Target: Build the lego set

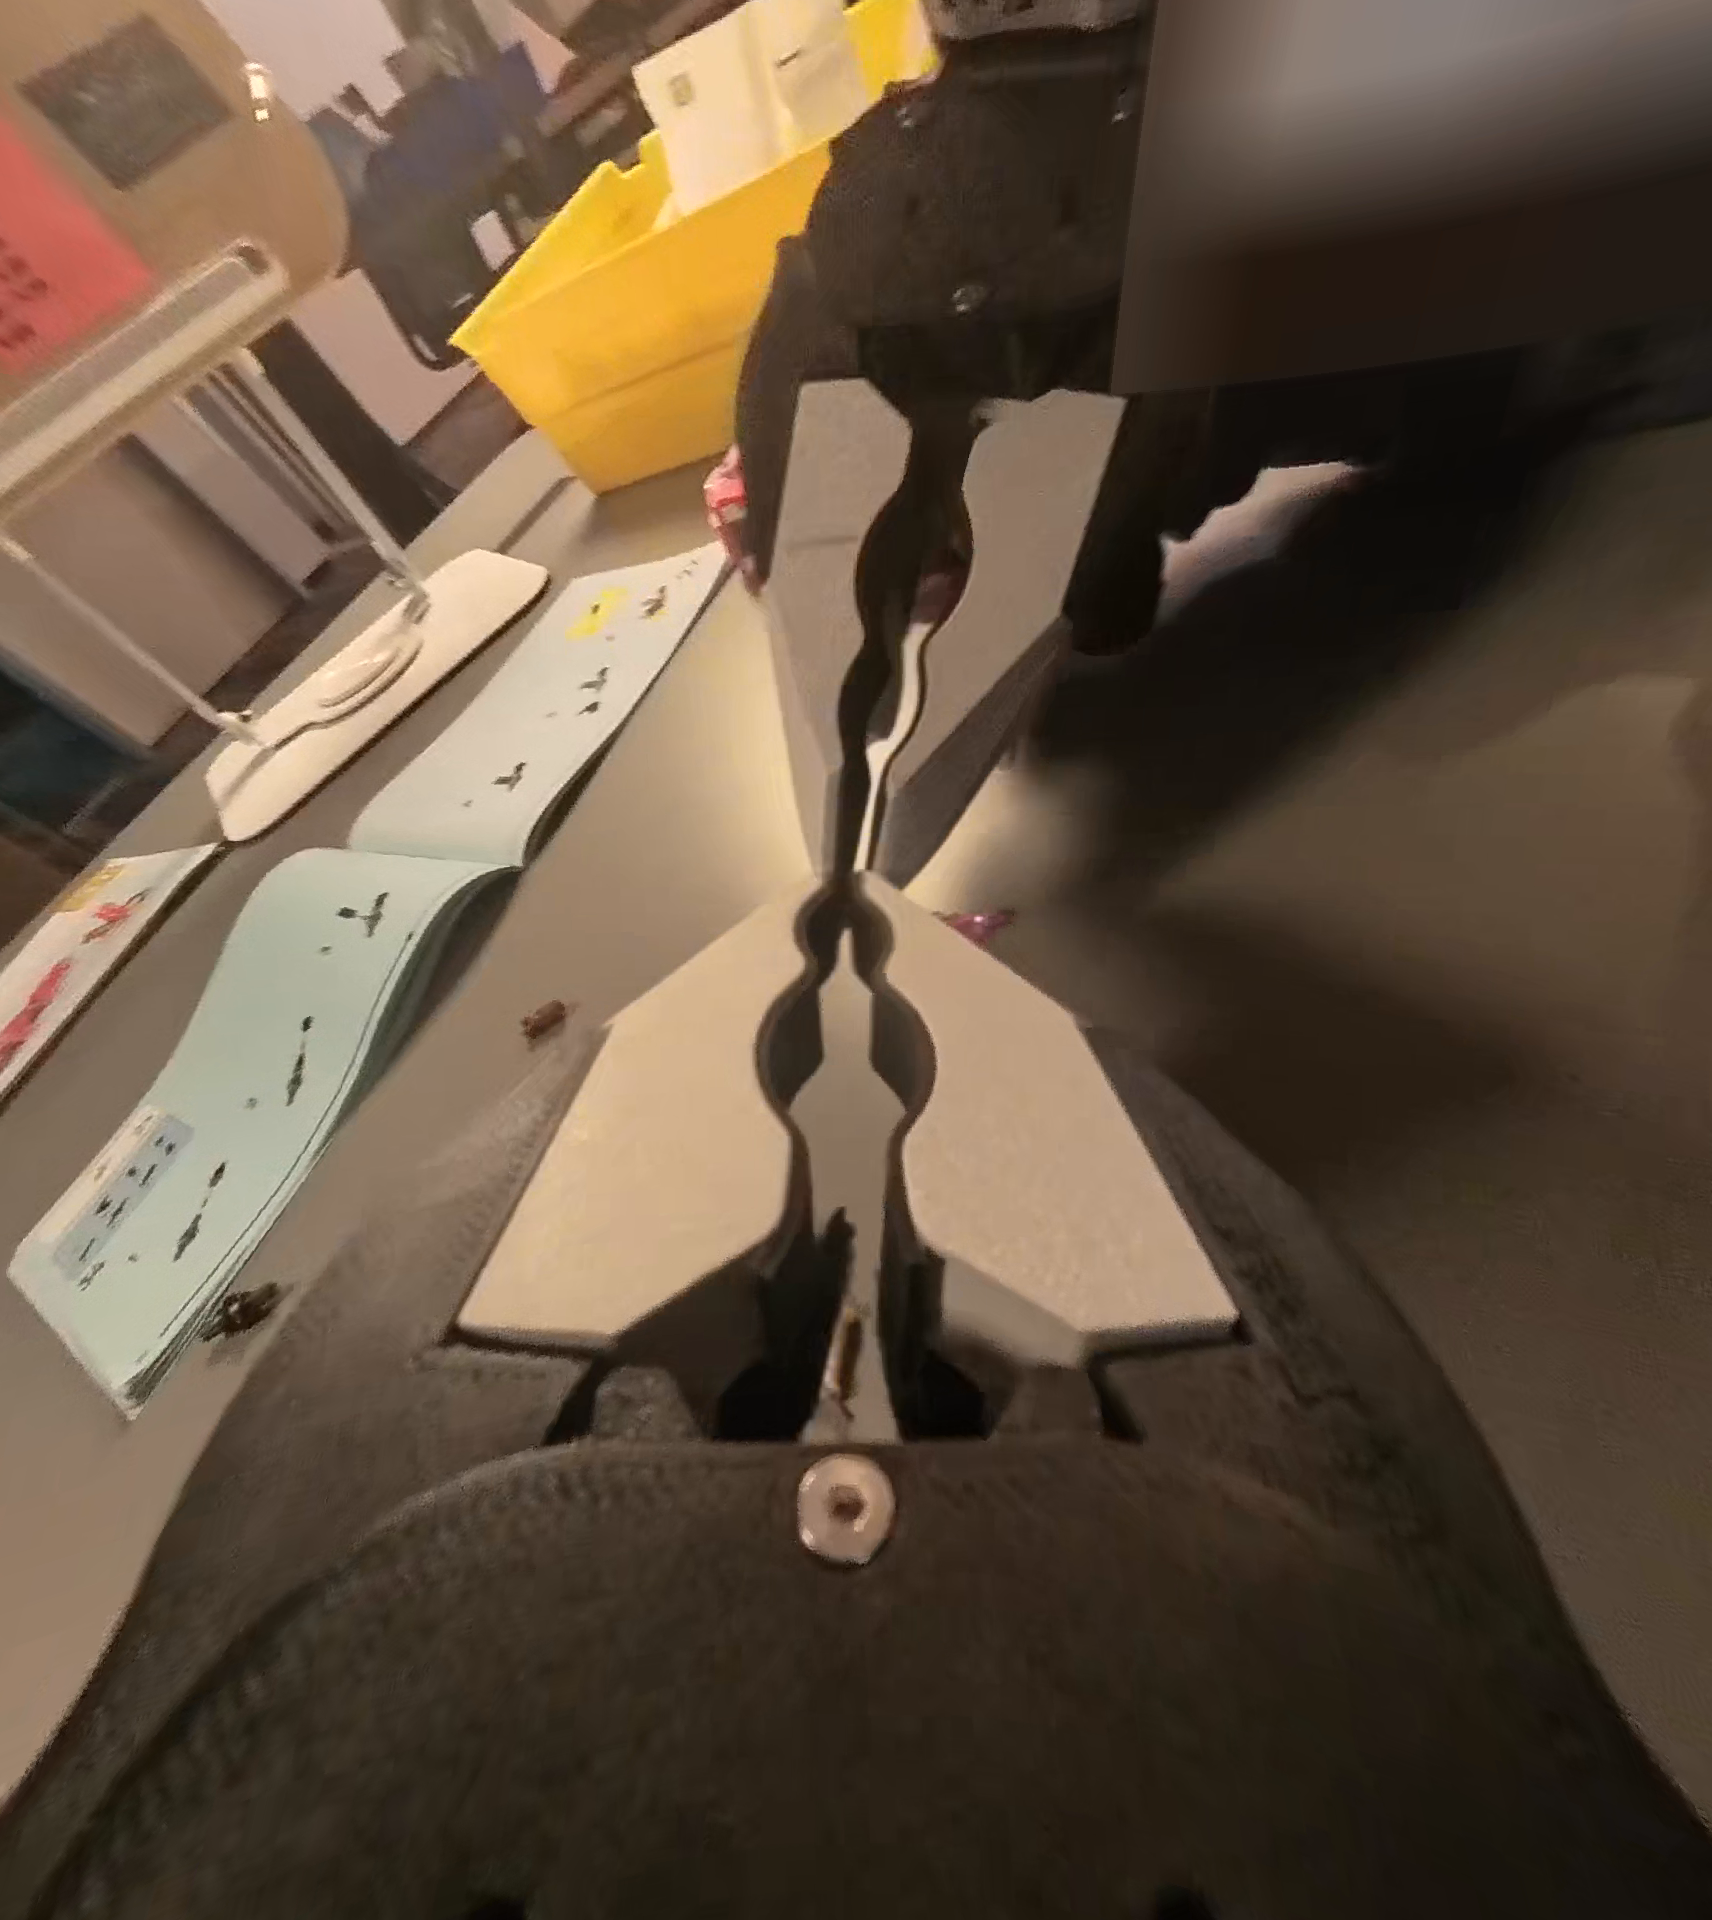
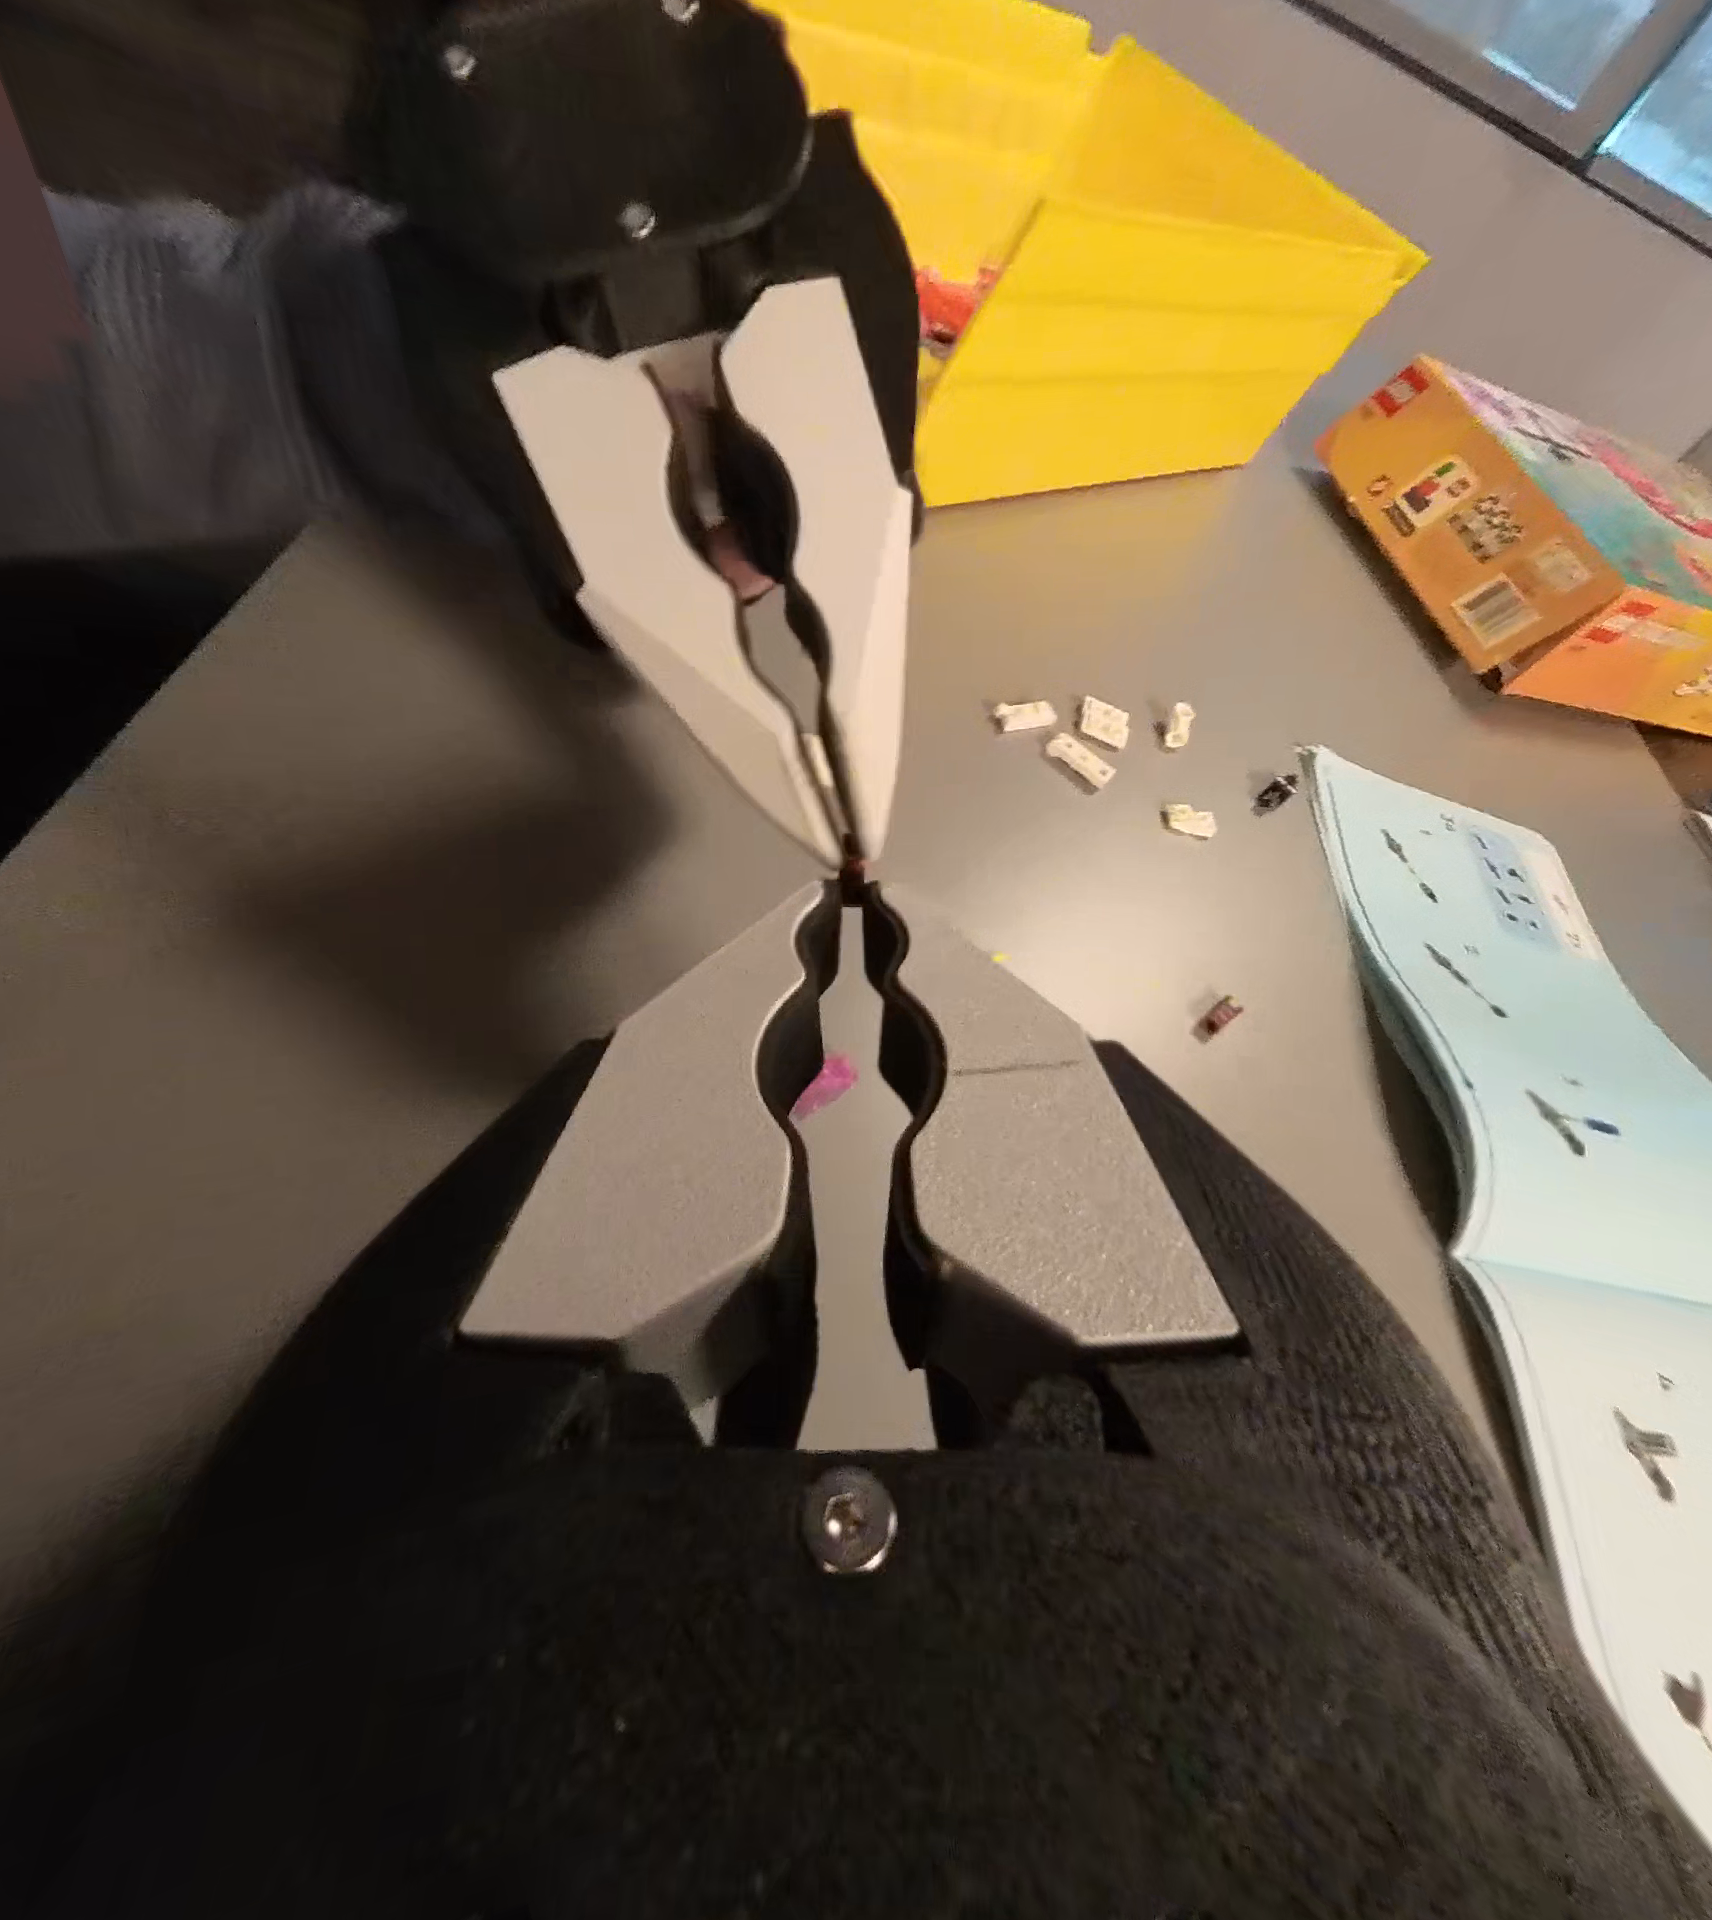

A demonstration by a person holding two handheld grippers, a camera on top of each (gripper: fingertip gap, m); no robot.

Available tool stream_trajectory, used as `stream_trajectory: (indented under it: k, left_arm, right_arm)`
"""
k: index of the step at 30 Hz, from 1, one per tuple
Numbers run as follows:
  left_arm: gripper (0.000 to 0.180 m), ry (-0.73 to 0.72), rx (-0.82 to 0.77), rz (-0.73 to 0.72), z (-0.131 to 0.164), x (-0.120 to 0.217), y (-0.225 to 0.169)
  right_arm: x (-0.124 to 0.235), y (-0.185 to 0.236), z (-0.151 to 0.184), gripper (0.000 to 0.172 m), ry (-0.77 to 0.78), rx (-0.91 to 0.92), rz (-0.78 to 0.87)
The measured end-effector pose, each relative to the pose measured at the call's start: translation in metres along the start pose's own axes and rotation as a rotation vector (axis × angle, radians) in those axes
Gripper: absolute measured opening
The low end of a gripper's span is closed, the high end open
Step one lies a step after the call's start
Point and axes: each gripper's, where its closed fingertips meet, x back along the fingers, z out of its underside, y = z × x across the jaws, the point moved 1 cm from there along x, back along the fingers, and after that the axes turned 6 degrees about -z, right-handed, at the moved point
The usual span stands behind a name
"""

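My left gripper (image 1: 847,885) and right gripper (image 2: 852,896) meet tip to tip just above the grey table (image 2: 416,831). In the right wrist view a tiny dark reddish-brown piece (image 2: 852,871) sits pinched at my right fingertips, right where the left gripper's (image 2: 844,836) tips come down from above. In the left wrist view my left fingertips are closed together, with no piece showing between them. The right gripper (image 1: 857,857) reaches in from above and touches their ends. A small pink piece (image 2: 826,1086) lies on the table under my right jaws and also shows in the left wrist view (image 1: 977,923).
A yellow bin (image 2: 1143,312) stands at the back. An open pale-blue instruction booklet (image 2: 1558,1091) lies to the right, a set box (image 2: 1558,551) beyond it. Several white pieces (image 2: 1091,727), a brown piece (image 2: 1218,1013) and a black piece (image 2: 1273,792) lie loose. A white stand base (image 1: 364,686) is at left. My left and right fingertips are right by each other.
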Motion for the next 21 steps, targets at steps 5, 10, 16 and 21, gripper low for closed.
stream_trajectory:
  k: [5, 10, 16, 21]
  left_arm:
    - [0.0, 0.003, -0.01, 0.049, 0.004, 0.007, -0.004]
    - [0.009, -0.042, -0.004, 0.076, 0.001, 0.016, -0.005]
    - [0.006, -0.043, -0.018, 0.125, 0.002, 0.016, -0.012]
    - [0.003, -0.022, -0.017, 0.14, 0.005, 0.015, -0.013]
  right_arm:
    - [-0.001, 0.007, 0.001, 0.002, -0.002, 0.027, -0.036]
    - [-0.002, 0.013, -0.002, 0.002, -0.015, 0.04, -0.069]
    - [-0.002, 0.018, -0.009, 0.002, -0.058, 0.042, -0.095]
    - [-0.003, 0.019, -0.007, 0.002, -0.045, 0.043, -0.101]
